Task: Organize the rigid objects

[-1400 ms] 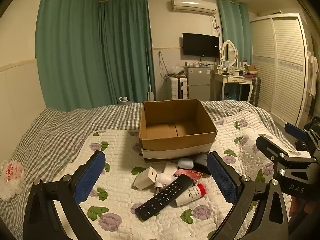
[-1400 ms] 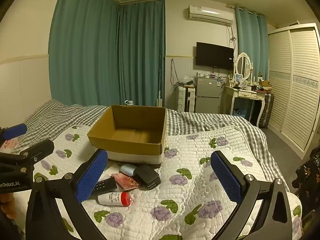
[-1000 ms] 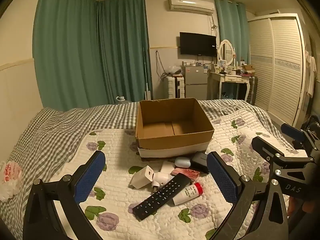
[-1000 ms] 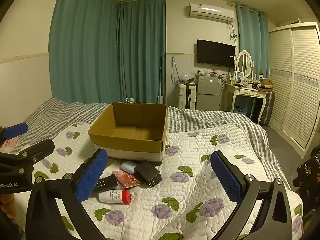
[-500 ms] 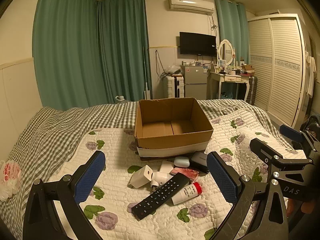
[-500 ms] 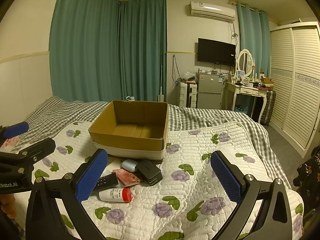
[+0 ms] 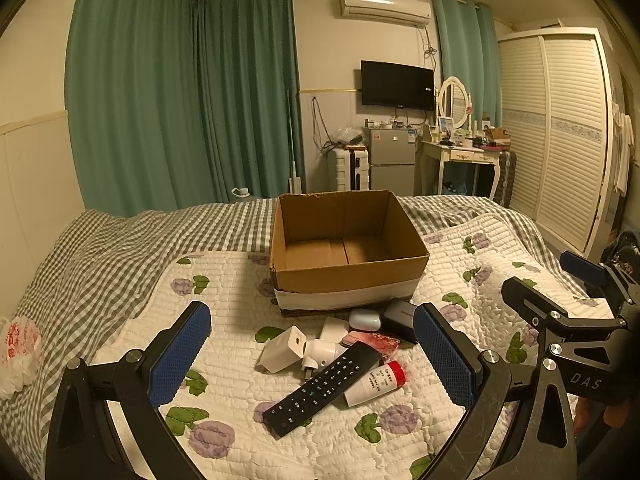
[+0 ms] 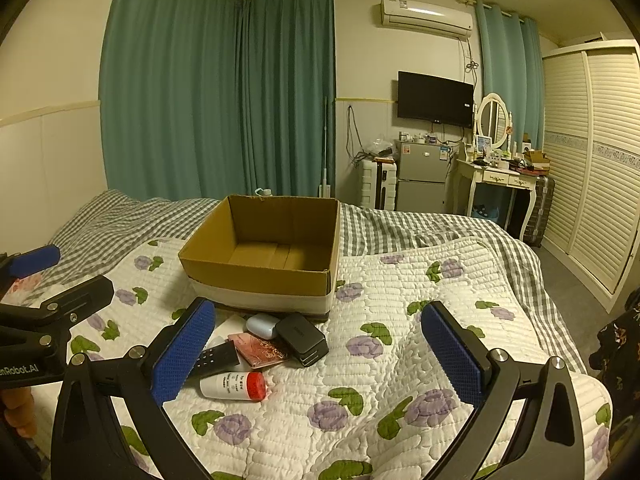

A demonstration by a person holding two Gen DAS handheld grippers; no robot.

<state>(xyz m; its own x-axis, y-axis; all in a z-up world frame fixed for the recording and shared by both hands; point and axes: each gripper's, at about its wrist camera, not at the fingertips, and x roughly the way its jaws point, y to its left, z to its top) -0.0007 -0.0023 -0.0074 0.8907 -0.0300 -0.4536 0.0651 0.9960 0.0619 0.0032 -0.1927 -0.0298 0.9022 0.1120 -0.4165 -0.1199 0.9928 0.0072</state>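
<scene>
An empty cardboard box [image 7: 347, 276] [image 8: 256, 276] stands on the floral quilt. In front of it lies a pile: a black remote [image 7: 324, 388], a white bottle with a red cap [image 7: 376, 382] [image 8: 234, 386], a white charger [image 7: 282, 348], a pale blue case [image 7: 364, 319] [image 8: 262, 325], a black case [image 7: 400, 318] [image 8: 301, 338] and a pink card holder [image 8: 262, 350]. My left gripper [image 7: 312, 354] is open and empty above the pile. My right gripper [image 8: 316, 350] is open and empty, right of the pile.
The bed has a checked sheet [image 7: 100, 264] around the quilt. A white plastic bag [image 7: 18, 348] lies at the left edge. A wardrobe [image 7: 560, 132], dressing table [image 7: 464, 156] and fridge [image 7: 390, 160] stand beyond the bed.
Both grippers drifted slightly back from the box and stayed open. The objects have not moved.
</scene>
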